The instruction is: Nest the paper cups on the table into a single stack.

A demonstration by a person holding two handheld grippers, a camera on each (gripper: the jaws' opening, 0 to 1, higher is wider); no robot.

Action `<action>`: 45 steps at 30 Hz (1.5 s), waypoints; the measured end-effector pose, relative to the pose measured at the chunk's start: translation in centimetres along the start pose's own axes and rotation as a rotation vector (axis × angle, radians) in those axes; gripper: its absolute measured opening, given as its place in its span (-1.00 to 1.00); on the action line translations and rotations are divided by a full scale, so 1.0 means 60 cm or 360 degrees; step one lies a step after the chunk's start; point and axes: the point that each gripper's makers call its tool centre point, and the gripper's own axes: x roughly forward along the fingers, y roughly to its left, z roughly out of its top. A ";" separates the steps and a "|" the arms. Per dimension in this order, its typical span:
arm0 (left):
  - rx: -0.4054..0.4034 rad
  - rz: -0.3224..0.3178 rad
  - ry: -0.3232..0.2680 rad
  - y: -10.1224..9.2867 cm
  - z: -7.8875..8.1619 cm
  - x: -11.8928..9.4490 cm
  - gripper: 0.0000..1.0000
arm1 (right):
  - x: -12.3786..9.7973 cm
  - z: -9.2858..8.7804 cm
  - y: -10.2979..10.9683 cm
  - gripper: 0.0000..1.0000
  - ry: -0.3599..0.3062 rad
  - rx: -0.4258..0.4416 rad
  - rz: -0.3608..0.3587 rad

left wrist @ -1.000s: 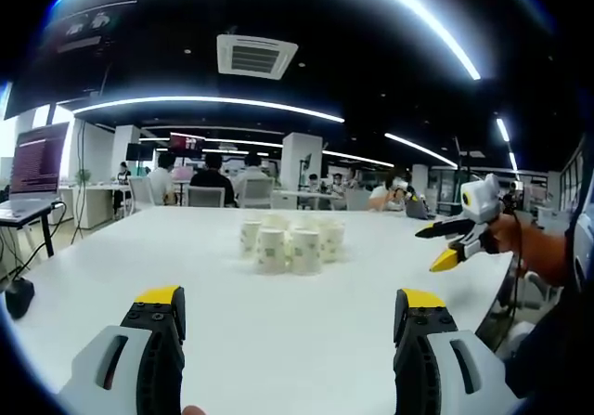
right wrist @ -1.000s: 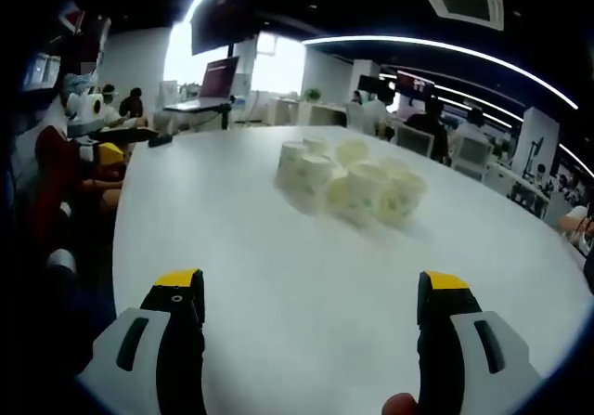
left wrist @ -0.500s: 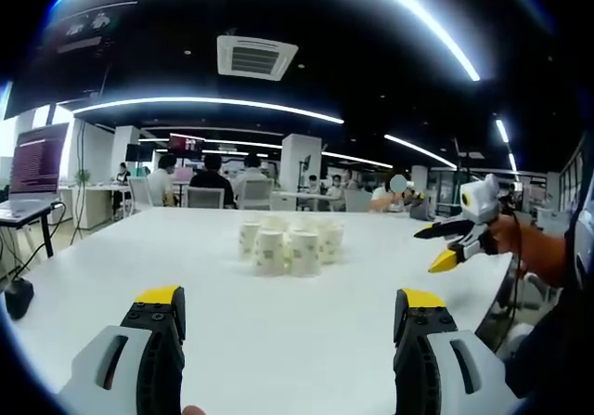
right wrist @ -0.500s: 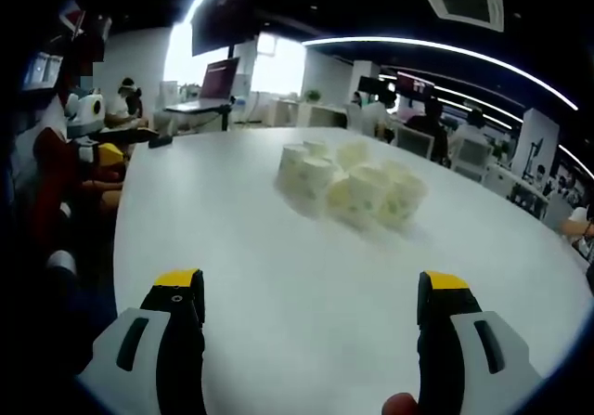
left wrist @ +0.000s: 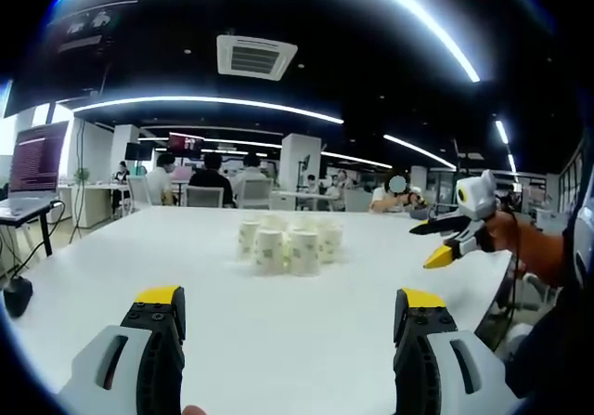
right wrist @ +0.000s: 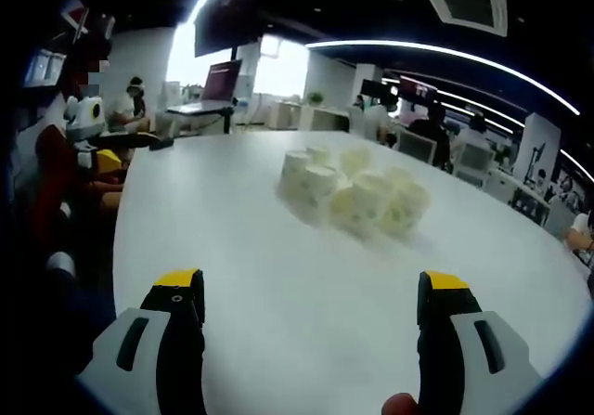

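Ahead, the paper cups [left wrist: 288, 240] cluster mid-tabletop [left wrist: 111, 266], nothing standing between them and the left tongs [left wrist: 290, 308] or right tongs [right wrist: 311, 290], both spread wide, with seated people [left wrist: 212, 178] beyond.

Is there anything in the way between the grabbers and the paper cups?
Nothing visible. Bare white table lies between the left gripper and the paper cups, and between the right gripper and them.

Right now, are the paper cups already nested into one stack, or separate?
Separate: the paper cups stand side by side in a cluster on the white table.
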 end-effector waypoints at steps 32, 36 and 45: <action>-0.0011 0.0020 0.0036 0.008 -0.015 0.000 0.98 | 0.028 -0.019 0.009 0.99 0.0041 0.0024 0.0051; -0.0008 0.0016 0.0034 0.008 -0.014 0.000 0.98 | 0.025 -0.021 0.008 0.99 0.0036 0.0032 0.0044; 0.0006 0.0028 0.0022 0.009 -0.006 -0.008 0.98 | 0.031 -0.016 0.015 0.99 0.0024 0.0037 0.0057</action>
